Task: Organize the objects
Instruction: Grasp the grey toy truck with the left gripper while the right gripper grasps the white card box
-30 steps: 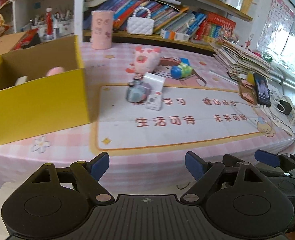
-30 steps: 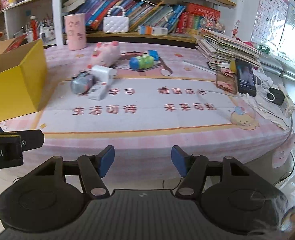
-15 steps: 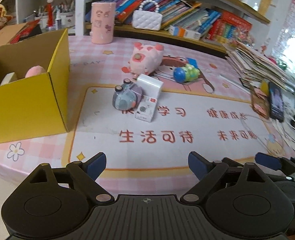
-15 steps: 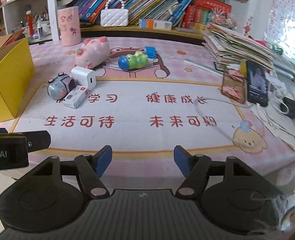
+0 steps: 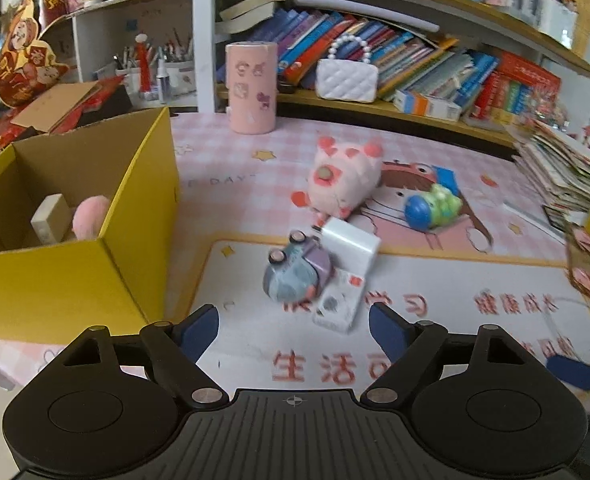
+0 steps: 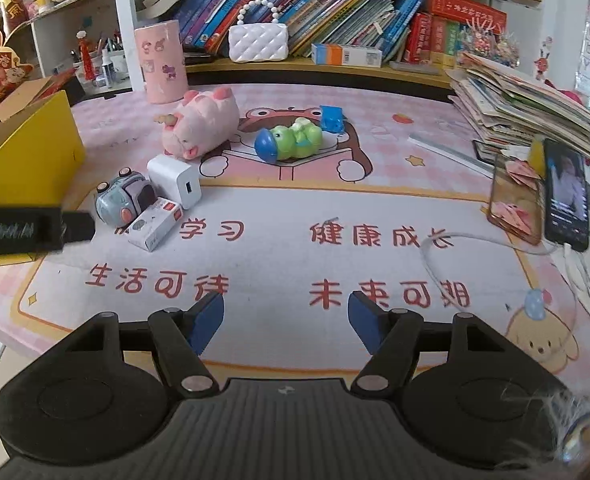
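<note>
A grey-purple toy car [image 5: 295,276], a white charger [image 5: 349,242] and a small white box [image 5: 339,300] lie clustered on the desk mat. Behind them lie a pink plush pig [image 5: 343,178] and a green-blue toy [image 5: 431,206]. My left gripper [image 5: 293,330] is open and empty, just short of the cluster. An open yellow cardboard box [image 5: 127,248] stands to its left, holding a pink item and a white block. My right gripper [image 6: 285,318] is open and empty over the mat, well short of the cluster [image 6: 125,200] and the pig [image 6: 201,126].
A pink cylinder [image 5: 251,88] and a white handbag [image 5: 347,78] stand at the back by the bookshelf. A paper stack [image 6: 527,104], a phone [image 6: 567,196] and a white cable [image 6: 455,240] lie on the right. The left gripper's body [image 6: 19,230] shows at the right view's left edge.
Both grippers have moved forward over the desk. The left one has closed in on the toy car cluster. Both stay open.
</note>
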`<action>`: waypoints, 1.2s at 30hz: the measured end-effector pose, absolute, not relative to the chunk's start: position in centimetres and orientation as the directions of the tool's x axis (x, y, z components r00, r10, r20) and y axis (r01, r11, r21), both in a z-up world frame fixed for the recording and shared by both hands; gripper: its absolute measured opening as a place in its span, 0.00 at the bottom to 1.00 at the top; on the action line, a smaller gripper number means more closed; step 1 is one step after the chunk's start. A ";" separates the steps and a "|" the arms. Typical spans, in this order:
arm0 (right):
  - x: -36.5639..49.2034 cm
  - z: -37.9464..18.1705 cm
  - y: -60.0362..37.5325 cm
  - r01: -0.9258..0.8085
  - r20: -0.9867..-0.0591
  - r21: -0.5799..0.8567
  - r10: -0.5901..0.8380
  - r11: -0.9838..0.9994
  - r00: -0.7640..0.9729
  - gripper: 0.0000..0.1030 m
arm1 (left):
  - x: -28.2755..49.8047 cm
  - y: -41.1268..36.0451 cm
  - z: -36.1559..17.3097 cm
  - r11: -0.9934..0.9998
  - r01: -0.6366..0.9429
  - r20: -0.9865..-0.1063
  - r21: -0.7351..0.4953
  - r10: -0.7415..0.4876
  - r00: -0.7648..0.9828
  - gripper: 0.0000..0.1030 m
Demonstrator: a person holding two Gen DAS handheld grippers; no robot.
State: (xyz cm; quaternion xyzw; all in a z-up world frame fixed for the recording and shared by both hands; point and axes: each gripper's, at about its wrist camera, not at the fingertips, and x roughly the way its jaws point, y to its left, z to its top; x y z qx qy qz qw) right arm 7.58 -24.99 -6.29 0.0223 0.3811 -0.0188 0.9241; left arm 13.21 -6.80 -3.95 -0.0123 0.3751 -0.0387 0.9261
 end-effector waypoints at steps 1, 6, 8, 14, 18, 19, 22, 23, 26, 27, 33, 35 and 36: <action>7.8 -6.3 -25.0 0.046 -0.704 0.030 -0.012 0.999 0.710 0.65 | 13.8 -6.9 -4.1 0.997 0.055 -0.696 -0.047 -0.072 0.714 0.81; 8.5 -6.5 -25.0 0.003 -0.701 0.042 0.028 0.999 0.713 0.65 | 16.6 -7.7 -5.4 0.999 0.048 -0.705 -0.011 -0.042 0.708 0.80; 8.7 -6.6 -25.1 -0.013 -0.705 0.043 0.040 0.999 0.708 0.66 | 17.8 -8.1 -5.9 0.998 0.056 -0.713 -0.006 -0.043 0.700 0.77; 9.2 -7.0 -25.4 -0.049 -0.720 0.034 0.058 0.998 0.692 0.65 | 20.9 -9.2 -7.7 0.997 0.061 -0.737 0.037 -0.014 0.676 0.64; 9.5 -7.0 -25.8 -0.063 -0.721 0.031 0.066 0.998 0.689 0.66 | 22.0 -9.0 -8.4 0.999 0.047 -0.748 0.024 -0.013 0.663 0.48; 9.6 -7.0 -25.9 -0.067 -0.721 0.033 0.071 0.997 0.689 0.66 | 22.0 -8.8 -8.4 0.999 0.044 -0.748 0.015 -0.018 0.664 0.48; 10.1 -7.0 -26.0 -0.086 -0.723 0.047 0.093 0.995 0.684 0.67 | 21.5 -7.8 -7.5 0.999 0.014 -0.747 -0.044 -0.042 0.663 0.47; 10.3 -7.0 -25.9 -0.093 -0.724 0.052 0.102 0.994 0.682 0.67 | 21.1 -7.5 -7.0 0.998 0.011 -0.744 -0.059 -0.051 0.666 0.47; 11.2 -7.1 -25.4 -0.124 -0.721 0.072 0.138 0.990 0.679 0.68 | 19.4 -6.3 -5.3 0.994 0.003 -0.730 -0.112 -0.084 0.679 0.47; 11.6 -7.1 -25.1 -0.143 -0.719 0.078 0.155 0.987 0.677 0.69 | 19.0 -5.9 -4.7 0.992 -0.002 -0.727 -0.125 -0.090 0.681 0.47; 14.5 -7.8 -21.6 -0.302 -0.696 0.096 0.281 0.949 0.661 0.72 | 15.0 -3.1 -1.3 0.977 -0.053 -0.698 -0.205 -0.108 0.708 0.48; 15.5 -8.3 -20.2 -0.362 -0.688 0.078 0.313 0.929 0.655 0.73 | 13.6 -2.5 -0.4 0.976 -0.068 -0.693 -0.208 -0.098 0.714 0.48; 16.0 -8.6 -19.5 -0.386 -0.684 0.065 0.323 0.920 0.654 0.73 | 12.9 -2.2 -0.1 0.975 -0.077 -0.693 -0.207 -0.090 0.715 0.48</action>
